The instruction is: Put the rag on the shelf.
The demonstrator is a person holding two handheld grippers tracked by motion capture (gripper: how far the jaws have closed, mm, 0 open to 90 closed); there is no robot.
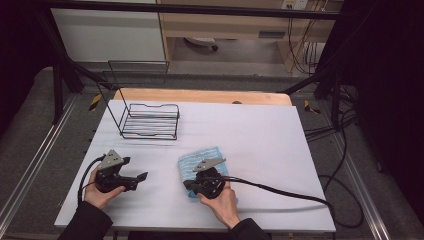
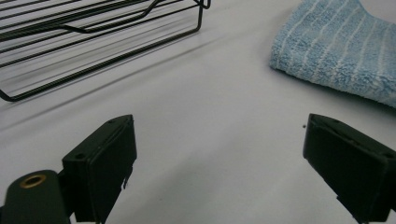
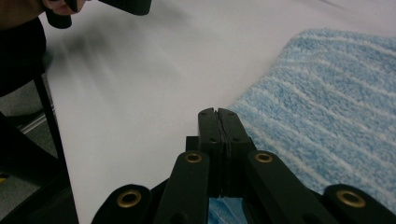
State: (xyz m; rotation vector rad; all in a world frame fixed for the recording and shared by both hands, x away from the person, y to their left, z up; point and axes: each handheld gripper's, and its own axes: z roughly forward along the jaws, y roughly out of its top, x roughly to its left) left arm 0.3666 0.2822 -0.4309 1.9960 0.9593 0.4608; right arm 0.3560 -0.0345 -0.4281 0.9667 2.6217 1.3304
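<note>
White-covered table, wooden edge showing at far side. Black wire rack resting far left; blue striped towel lying flat near centre.

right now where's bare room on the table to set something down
The whole stretch right of the blue towel and the wire rack is bare. The near edge is crowded: left claw, towel and right claw.

Light blue terry cloth with paler stripes; black wire rack; white surface; black hand-held grippers.
</note>
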